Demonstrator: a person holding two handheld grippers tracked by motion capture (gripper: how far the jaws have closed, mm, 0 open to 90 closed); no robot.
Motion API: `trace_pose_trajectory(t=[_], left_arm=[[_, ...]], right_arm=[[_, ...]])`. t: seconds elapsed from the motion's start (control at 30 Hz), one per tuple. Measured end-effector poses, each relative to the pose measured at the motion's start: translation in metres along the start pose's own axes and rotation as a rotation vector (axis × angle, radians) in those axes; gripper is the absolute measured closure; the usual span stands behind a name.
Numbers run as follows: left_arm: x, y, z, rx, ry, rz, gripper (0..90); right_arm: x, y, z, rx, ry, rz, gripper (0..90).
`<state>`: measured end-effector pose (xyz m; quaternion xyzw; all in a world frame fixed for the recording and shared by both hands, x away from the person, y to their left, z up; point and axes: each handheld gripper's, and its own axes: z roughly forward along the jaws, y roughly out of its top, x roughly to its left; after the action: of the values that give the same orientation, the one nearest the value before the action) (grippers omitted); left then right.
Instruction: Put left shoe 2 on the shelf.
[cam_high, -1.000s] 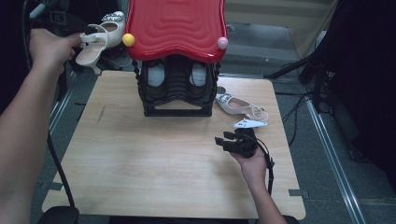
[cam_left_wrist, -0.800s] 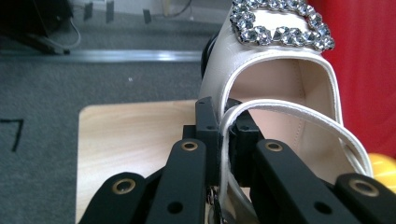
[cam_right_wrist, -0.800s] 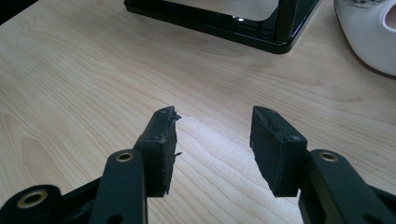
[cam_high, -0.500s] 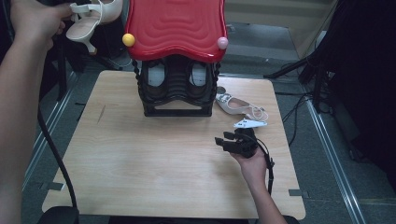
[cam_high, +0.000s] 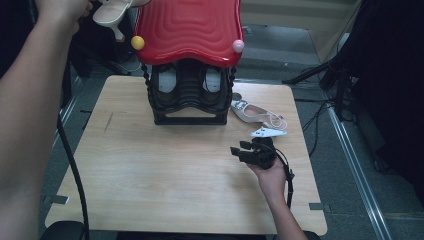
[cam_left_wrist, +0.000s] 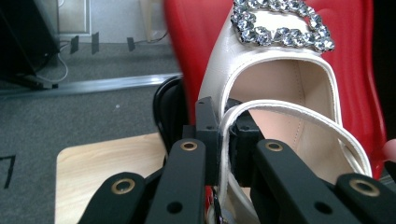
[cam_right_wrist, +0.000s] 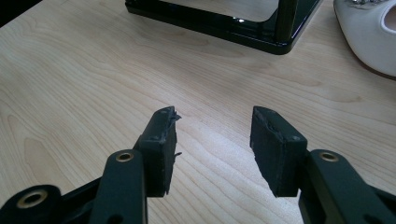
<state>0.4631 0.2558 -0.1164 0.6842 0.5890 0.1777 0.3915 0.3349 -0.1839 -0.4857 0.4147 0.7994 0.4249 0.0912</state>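
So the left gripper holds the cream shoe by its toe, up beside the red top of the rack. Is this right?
Not quite. The left gripper is shut on the cream shoe by its thin strap, not by its toe; the left gripper view shows this. It is indeed up beside the red top of the rack.

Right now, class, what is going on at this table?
A person works with a gripper in each hand. The left gripper is shut on the strap of a cream shoe, held up beside the red top of a black shoe rack. The right gripper rests open on the wooden table. A second cream shoe lies by the rack.
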Motion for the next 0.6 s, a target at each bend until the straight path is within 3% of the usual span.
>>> trace_pose_trajectory(t=[0.1,0.27,0.6], left_arm=[[-0.016,0.003,0.007,-0.014,-0.004,0.026,85.8],[-0.032,0.004,0.025,0.001,-0.024,0.03,85.7],[-0.046,0.004,0.063,-0.009,-0.038,0.008,85.0]], right_arm=[[0.0,0.0,0.0,0.0,0.001,-0.001,51.6],[0.0,0.0,-0.001,-0.002,0.006,0.0,51.6],[0.0,0.0,-0.001,-0.008,0.013,-0.004,51.6]])
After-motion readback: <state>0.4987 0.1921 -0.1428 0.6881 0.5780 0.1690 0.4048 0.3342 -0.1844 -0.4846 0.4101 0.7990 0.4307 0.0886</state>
